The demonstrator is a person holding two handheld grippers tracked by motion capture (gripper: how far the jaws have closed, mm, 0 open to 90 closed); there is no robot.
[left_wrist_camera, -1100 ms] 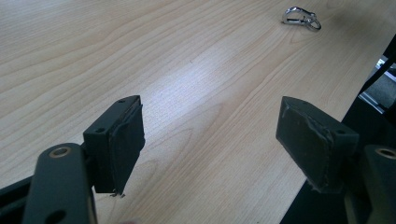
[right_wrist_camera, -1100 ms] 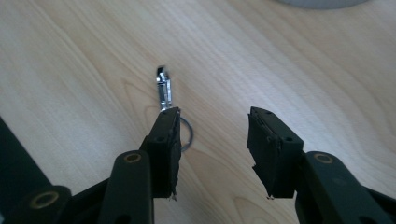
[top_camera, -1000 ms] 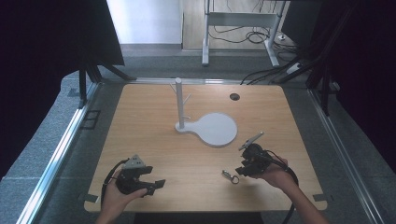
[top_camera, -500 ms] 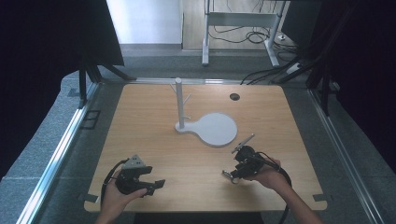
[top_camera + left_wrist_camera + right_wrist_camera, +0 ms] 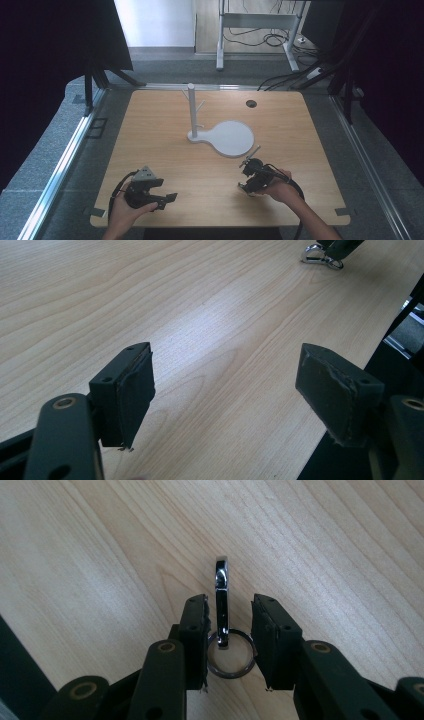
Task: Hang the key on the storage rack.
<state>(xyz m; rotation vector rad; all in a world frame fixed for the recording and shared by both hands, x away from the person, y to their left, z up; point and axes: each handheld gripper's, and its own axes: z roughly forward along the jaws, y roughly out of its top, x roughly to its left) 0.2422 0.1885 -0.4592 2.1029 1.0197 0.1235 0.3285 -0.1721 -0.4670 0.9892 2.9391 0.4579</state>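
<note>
Tabletop (image 5: pixel 325 540): key clip (image 5: pixel 221 600) between fingers (image 5: pixel 195 630)

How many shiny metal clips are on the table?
1. The clip, with its ring, lies on the table near the front edge, between the right gripper jaws.

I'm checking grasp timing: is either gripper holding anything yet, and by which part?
Nothing is held yet. The right gripper jaws, just closing, straddle the metal clip above its ring, gaps showing. The left gripper is open.
</note>
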